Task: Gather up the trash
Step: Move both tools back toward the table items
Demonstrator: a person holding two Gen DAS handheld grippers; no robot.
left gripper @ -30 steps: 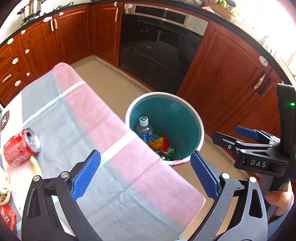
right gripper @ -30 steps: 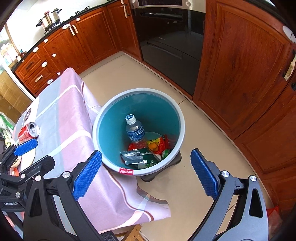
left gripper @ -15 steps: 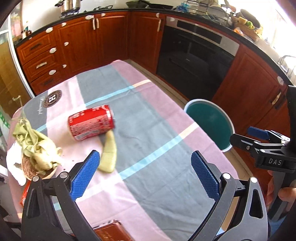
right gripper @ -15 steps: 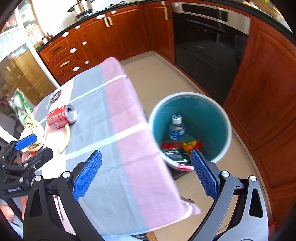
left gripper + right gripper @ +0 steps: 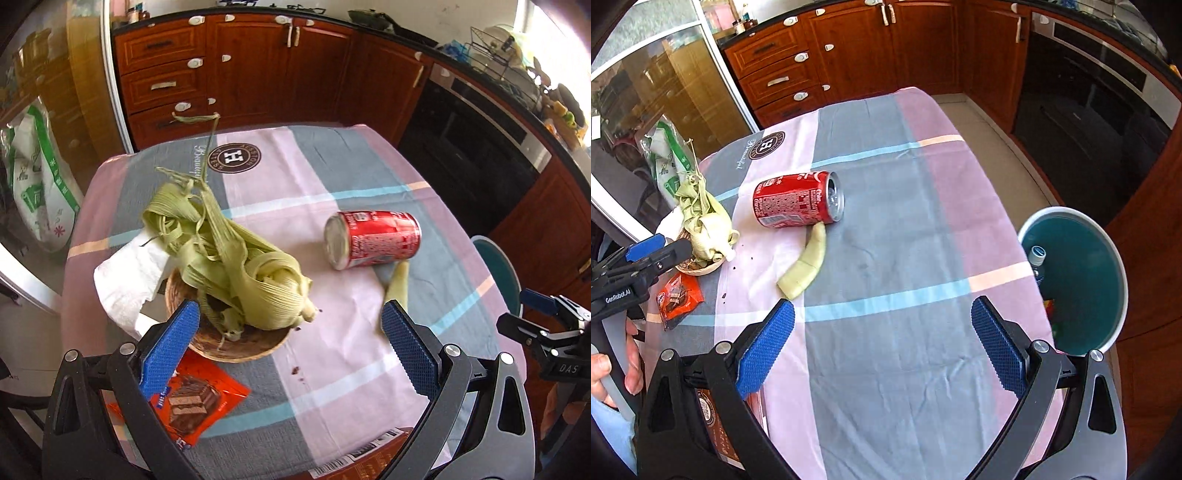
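Over the last second both cameras have swung away from the white-rimmed teal waste bin and back over the checked pink-and-grey tablecloth, which suggests a drop-off is finished and the next pickup is being selected. The left gripper is spread wide and carries nothing. Just ahead of its left finger sits a shallow woven basket heaped with pale green corn husks, with white paper tissue behind and left of it; an orange snack wrapper lies partly under that finger. Ahead and right of centre, a red drink can lies on its side, touching a pale green husk strip near the right finger. The right gripper is likewise wide and empty; can and strip lie well ahead to its left, the bin just beyond its right finger. Remaining trash is all on the cloth; the husks are probably the left gripper's nearest target.
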